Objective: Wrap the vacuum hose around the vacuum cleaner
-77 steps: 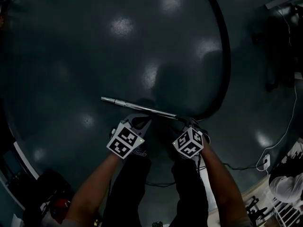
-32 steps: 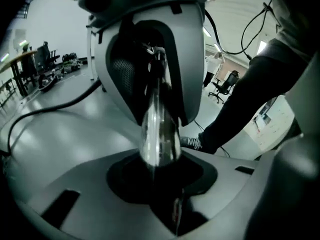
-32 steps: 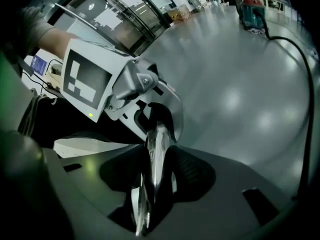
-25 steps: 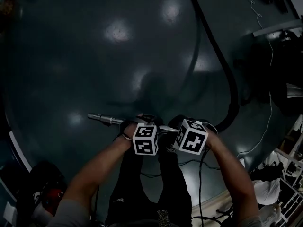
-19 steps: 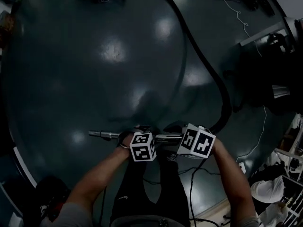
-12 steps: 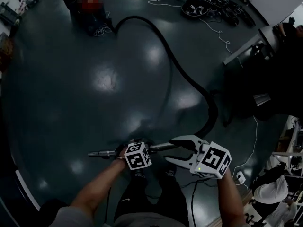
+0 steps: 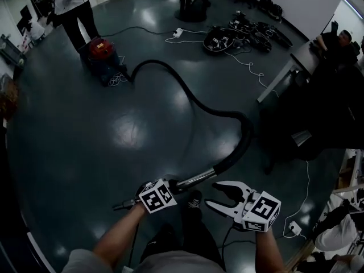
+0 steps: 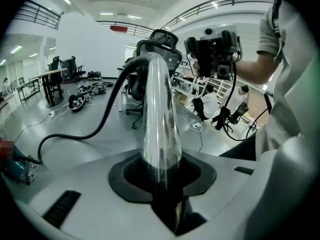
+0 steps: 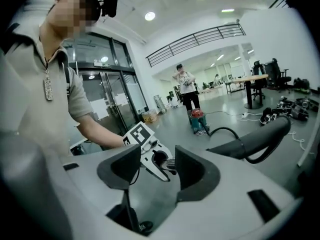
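— Where is the hose [image 7: 187,95] lying?
— It is snaking over the glossy dark floor [image 7: 74,141]: a thick, black, flexible line running from the vacuum [image 7: 102,56] at the far left, bending in an S toward the near right, then curling up into the tube [image 7: 199,179].
— And the vacuum?
— It is sitting on the floor, a small drum with a red top and a blue body. A person [image 7: 74,16] is standing just behind it. The hose is not yet winding round it.
— What is the left claw [image 7: 169,187] doing?
— It is clenching the tube, a smooth, shiny metal pipe. Its dark pads [image 8: 127,176] are pressing on both sides, and the tube's short end is poking out to the left.
— The right claw [image 7: 211,195]?
— It is hanging released, near the tube but not touching it, with its curved white fingers [image 7: 230,187] spread. Its jaws have just been opening, with nothing between them.
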The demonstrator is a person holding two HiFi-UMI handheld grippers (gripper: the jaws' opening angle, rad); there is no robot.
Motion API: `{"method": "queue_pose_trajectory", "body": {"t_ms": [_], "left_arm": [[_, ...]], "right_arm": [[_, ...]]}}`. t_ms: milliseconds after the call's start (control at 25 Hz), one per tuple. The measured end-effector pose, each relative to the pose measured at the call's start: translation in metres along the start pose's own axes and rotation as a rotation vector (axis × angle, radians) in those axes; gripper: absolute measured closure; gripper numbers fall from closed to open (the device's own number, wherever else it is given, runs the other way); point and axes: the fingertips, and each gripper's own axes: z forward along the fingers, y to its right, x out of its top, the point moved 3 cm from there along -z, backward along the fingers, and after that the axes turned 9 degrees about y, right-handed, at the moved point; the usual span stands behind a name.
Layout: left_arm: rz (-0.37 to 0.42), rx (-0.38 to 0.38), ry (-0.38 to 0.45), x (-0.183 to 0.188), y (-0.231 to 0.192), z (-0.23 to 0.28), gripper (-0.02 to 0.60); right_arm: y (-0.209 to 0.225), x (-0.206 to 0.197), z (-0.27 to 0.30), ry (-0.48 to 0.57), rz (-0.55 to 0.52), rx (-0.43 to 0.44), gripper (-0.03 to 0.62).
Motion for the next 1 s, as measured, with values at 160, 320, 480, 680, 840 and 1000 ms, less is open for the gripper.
{"method": "queue_pose_trajectory", "body": {"t_ms": [160,320,480,680,840,1000], "left_arm": [[-0.014,0.022,0.043,0.064,-0.016,0.007,0.460],[-0.032,0.033,0.082,0.121,-0.032,0.014,0.460],[-0.054,0.049,0.135,0.172,-0.054,0.016,0.460],[-0.071,0.068,0.196,0.223,-0.080,0.008,0.460],[-0.086,0.068,0.272,0.258,-0.104,-0.009,0.460],[-0.110,0.054,0.392,0.279,-0.138,-0.039,0.460]], "right_arm": [[0.042,0.033,-0.025,0.039,0.001,-0.050,0.384],[0.081,0.053,-0.049,0.068,0.024,-0.136,0.493],[0.112,0.073,-0.065,0.161,0.089,-0.177,0.494],[0.143,0.108,-0.060,0.304,0.170,-0.171,0.491],[0.157,0.142,-0.037,0.359,0.186,-0.134,0.490],[0.168,0.164,-0.008,0.370,0.174,-0.128,0.482]]}}
